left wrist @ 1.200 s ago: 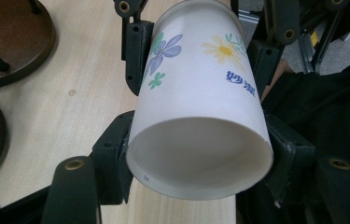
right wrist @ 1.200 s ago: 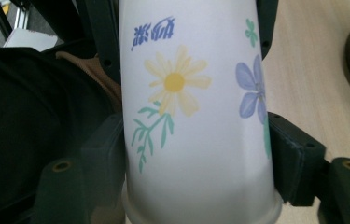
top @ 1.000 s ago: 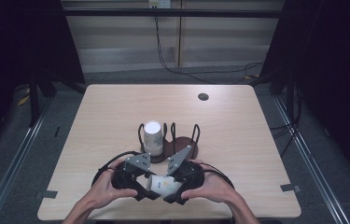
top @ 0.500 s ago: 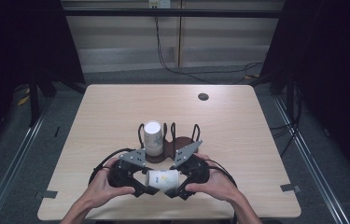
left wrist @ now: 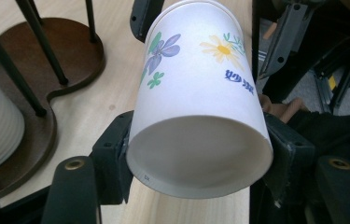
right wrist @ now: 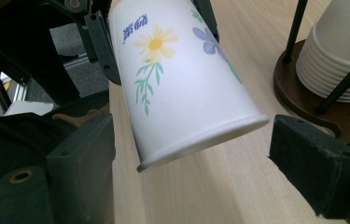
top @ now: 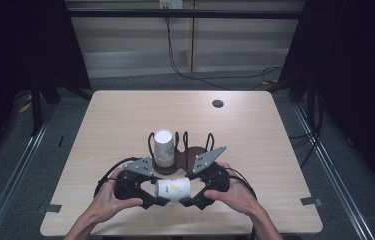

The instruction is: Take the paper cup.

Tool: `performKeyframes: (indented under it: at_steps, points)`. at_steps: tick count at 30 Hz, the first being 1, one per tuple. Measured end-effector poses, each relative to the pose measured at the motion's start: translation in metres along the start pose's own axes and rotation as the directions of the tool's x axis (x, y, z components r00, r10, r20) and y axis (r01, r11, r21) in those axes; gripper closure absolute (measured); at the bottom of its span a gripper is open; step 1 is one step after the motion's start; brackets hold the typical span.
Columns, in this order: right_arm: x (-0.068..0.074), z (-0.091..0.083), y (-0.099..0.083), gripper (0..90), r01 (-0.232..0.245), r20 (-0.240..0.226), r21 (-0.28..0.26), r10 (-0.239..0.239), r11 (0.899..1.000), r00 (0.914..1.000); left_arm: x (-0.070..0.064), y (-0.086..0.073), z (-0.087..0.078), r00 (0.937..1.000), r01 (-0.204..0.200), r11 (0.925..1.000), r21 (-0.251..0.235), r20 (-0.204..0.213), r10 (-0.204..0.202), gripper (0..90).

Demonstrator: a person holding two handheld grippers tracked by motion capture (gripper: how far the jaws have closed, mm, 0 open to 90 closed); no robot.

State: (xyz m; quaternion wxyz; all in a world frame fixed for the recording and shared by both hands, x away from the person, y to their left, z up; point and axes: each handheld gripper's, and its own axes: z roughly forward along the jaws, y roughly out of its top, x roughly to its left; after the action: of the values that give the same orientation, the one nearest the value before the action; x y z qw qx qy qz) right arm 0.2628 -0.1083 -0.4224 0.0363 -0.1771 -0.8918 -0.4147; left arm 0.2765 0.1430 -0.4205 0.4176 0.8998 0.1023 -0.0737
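While the left gripper (left wrist: 196, 154) clamps the flowered paper cup (left wrist: 196, 102) on its side above the bench (top: 125, 125), we find the right gripper (right wrist: 196, 154) spread around its base, apparently ready to receive it, near the cup rack (top: 187, 152).

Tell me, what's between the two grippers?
A flowered paper cup lies on its side between the left gripper and right gripper, seen from the high view. The left one clamps it.
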Motion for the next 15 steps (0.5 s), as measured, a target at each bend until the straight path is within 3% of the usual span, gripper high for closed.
performKeyframes:
  at_steps: [11, 15]
  points:
    - [-0.0068, -0.0067, -0.0025, 14.2, -0.023, -0.006, -0.069, 0.022, 0.997, 0.9997, 0.0044, -0.0044, -0.0056, 0.9995, 0.027, 0.9985, -0.048, -0.017, -0.028, 36.5]
    - [-0.0075, -0.0092, -0.0033, 14.2, -0.026, -0.001, -0.108, 0.026, 0.994, 0.9997, 0.0033, -0.0019, -0.0070, 0.9996, 0.018, 0.9973, -0.072, -0.021, -0.019, 36.5]
